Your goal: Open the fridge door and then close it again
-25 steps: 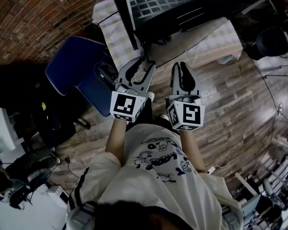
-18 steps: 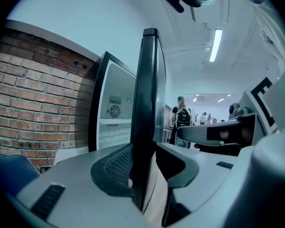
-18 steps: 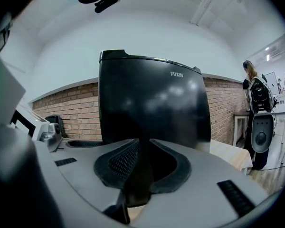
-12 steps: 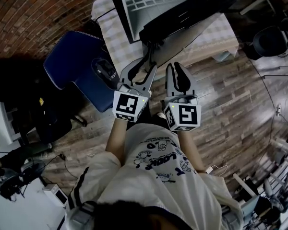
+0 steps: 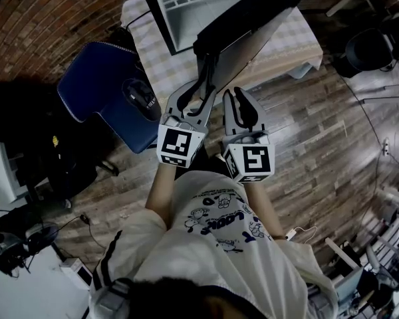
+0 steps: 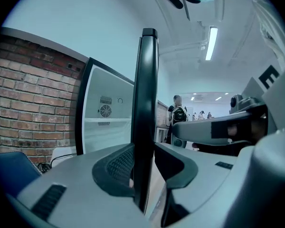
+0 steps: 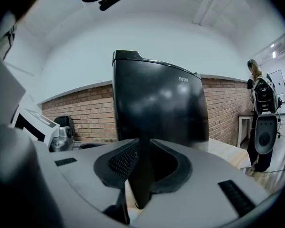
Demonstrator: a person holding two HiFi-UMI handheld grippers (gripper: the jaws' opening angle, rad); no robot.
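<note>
Fridge door (image 5: 253,12) is standing open, its free edge swung toward me; the white fridge interior (image 5: 186,5) is showing to its left, on the checked worktop (image 5: 289,42). My left gripper (image 5: 198,92) is straddling the door's edge. Its jaws have just been closing, but a gap is showing at the right pad, so it is not gripping yet. My right gripper (image 5: 236,102) is clenched on nothing, hovering just right of the left one and facing the door's dark outer face.
</note>
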